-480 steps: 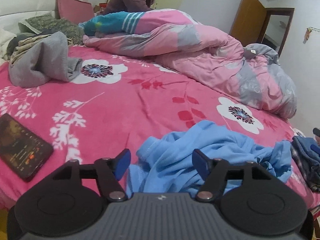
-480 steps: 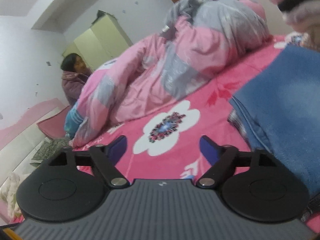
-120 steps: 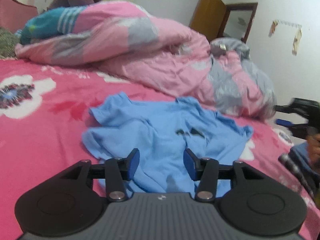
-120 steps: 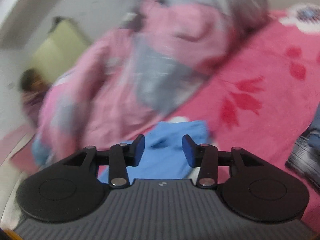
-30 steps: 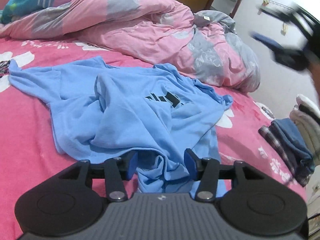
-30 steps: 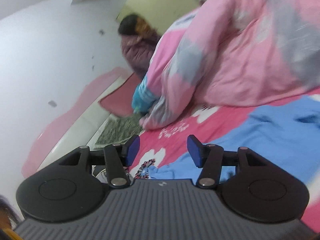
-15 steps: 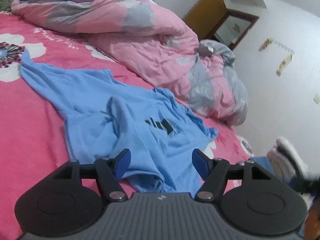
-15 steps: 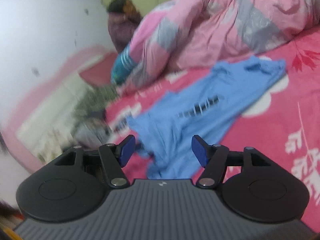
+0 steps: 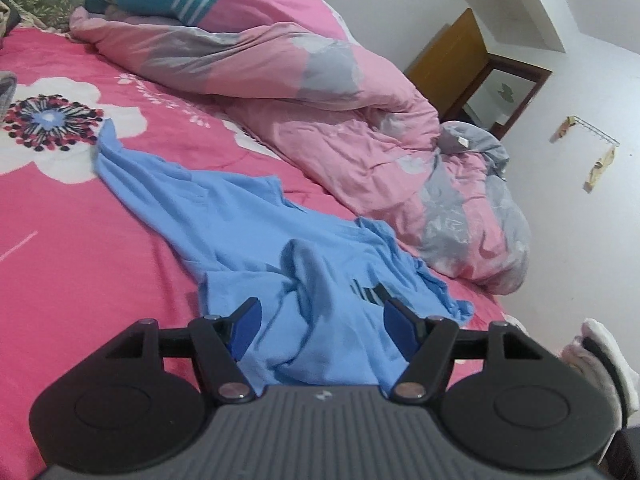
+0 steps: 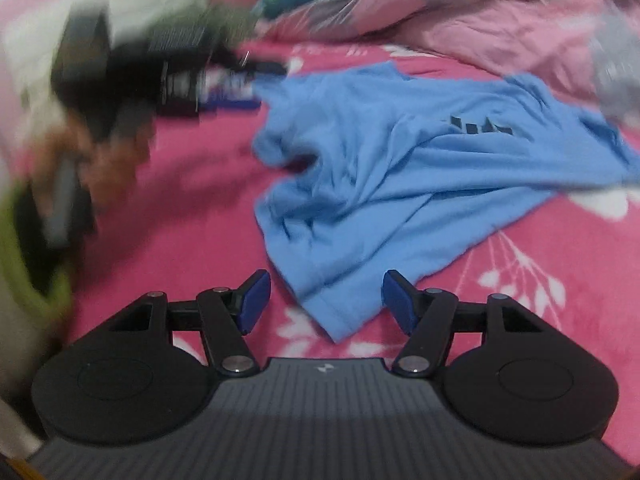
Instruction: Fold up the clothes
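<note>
I am holding my left gripper and right gripper with fingers apart, the rumpled blue T-shirt lying ungripped between both pairs (on the pink bedspread).

Light blue shirt with dark stripes; hot-pink bedspread printed with white flowers; pale pink and grey quilt, teal and white-striped at one end.

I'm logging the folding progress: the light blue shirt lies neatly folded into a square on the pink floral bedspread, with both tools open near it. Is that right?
Not quite. The light blue shirt is not folded: it lies spread out and rumpled, as the right wrist view shows. The rest holds: it lies on the pink floral bedspread, with the left tool and the right tool open near it.
</note>
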